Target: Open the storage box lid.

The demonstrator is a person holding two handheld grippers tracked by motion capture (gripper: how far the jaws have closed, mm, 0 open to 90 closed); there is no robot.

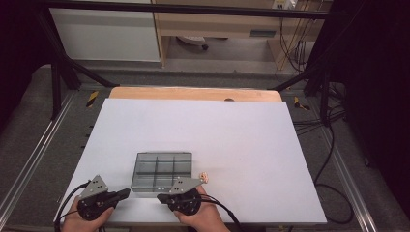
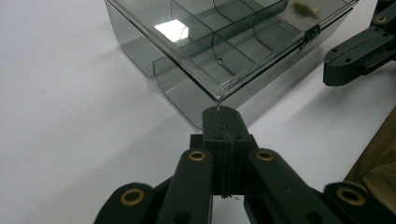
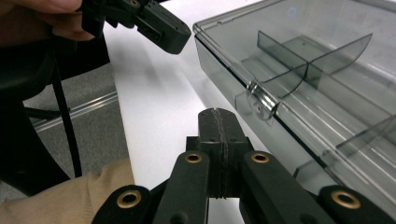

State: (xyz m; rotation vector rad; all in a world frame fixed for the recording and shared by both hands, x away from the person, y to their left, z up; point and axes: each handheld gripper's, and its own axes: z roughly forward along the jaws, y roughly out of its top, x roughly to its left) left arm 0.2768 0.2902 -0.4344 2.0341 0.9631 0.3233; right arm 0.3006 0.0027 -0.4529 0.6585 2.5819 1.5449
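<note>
Beside the grey box, both claws, left and right, are closed empty; the small object is unclear.

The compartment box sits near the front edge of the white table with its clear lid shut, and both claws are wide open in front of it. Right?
Not quite. Both claws are shut: the left claw in the left gripper view and the right claw in the right gripper view have jaws pressed together, empty. The compartment box and its shut lid are as described.
</note>
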